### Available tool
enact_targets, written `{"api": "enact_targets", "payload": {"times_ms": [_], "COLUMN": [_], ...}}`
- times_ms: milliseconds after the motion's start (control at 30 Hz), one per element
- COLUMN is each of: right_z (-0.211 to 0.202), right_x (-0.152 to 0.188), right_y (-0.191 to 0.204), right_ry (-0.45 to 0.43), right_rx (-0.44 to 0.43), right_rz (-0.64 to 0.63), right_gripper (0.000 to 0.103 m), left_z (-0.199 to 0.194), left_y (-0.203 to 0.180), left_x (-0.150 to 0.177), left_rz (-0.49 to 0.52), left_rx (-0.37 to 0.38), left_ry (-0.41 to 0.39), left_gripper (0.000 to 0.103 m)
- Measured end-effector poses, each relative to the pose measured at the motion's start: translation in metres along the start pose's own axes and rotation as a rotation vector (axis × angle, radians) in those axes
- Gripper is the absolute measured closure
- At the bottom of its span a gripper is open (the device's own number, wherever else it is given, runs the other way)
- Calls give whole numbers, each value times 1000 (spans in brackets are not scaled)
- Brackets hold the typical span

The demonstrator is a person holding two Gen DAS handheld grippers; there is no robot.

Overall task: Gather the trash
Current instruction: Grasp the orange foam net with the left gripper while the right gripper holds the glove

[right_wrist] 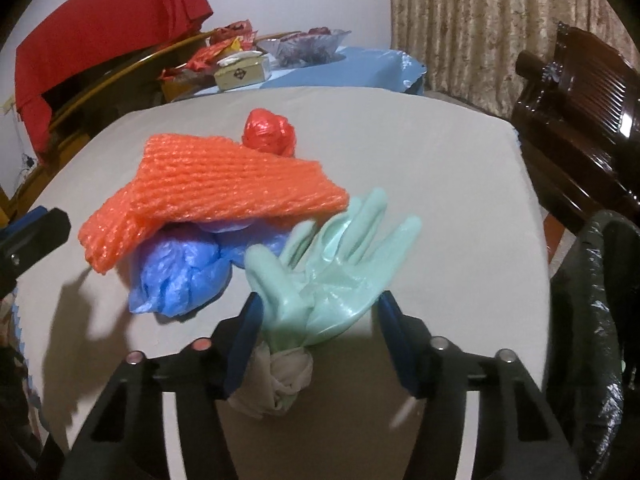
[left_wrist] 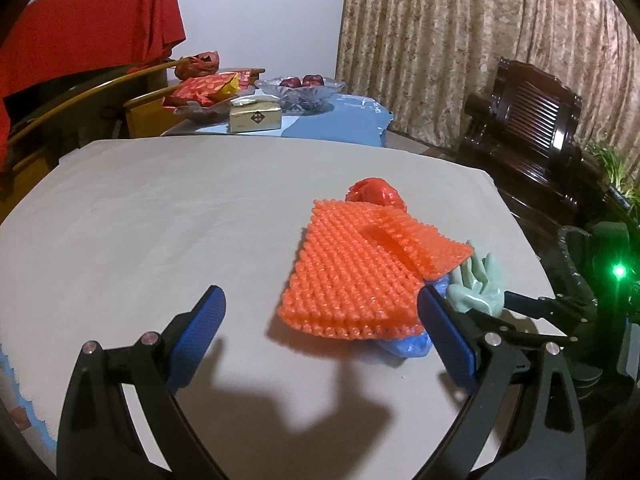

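We see the right gripper (right_wrist: 318,308) low over the beige tablecloth (right_wrist: 440,184), its blue pads (right_wrist: 244,336) either side of the pale green rubber glove (right_wrist: 340,264); the left pad touches the glove's thumb side, the right pad sits just beside the palm edge with a sliver of gap, so no firm clamp yet. The glove's knotted grey cuff (right_wrist: 288,376) lies between the jaws near their base. Just ahead-left of that claw we note a crumpled blue plastic bag (right_wrist: 180,276), with orange foam fruit netting (right_wrist: 224,184) draped over it and a red plastic wad (right_wrist: 270,130) beyond. The left gripper (left_wrist: 320,320) hovers with jaws wide apart and empty, the netting's near edge ahead between its fingertips. A bin with a black liner (right_wrist: 592,320) stands right of the right claw.
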State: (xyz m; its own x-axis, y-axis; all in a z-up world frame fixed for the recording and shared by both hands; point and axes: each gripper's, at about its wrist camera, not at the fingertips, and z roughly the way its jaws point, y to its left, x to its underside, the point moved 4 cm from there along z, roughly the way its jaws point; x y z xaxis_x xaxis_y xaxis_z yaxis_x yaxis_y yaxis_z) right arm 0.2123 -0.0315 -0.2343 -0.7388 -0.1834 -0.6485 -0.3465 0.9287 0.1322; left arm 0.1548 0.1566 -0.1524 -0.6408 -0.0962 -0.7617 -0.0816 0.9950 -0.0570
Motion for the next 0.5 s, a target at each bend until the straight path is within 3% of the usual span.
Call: {"api": "enact_targets", "payload": {"times_ms": [167, 500], "right_z": [-6, -27], "right_x": [-2, -13], "right_y": [-3, -25], "right_ry": [4, -29], "right_rx": [-49, 19], "right_rz": [16, 55], "right_gripper": [77, 83], "left_z": [-1, 3], "left_y": [-8, -25], "left_x": [-3, -16], "left_rz": [2, 12], "left_rx": [11, 49], "left_ry": [-4, -17], "left_gripper": [9, 9]}}
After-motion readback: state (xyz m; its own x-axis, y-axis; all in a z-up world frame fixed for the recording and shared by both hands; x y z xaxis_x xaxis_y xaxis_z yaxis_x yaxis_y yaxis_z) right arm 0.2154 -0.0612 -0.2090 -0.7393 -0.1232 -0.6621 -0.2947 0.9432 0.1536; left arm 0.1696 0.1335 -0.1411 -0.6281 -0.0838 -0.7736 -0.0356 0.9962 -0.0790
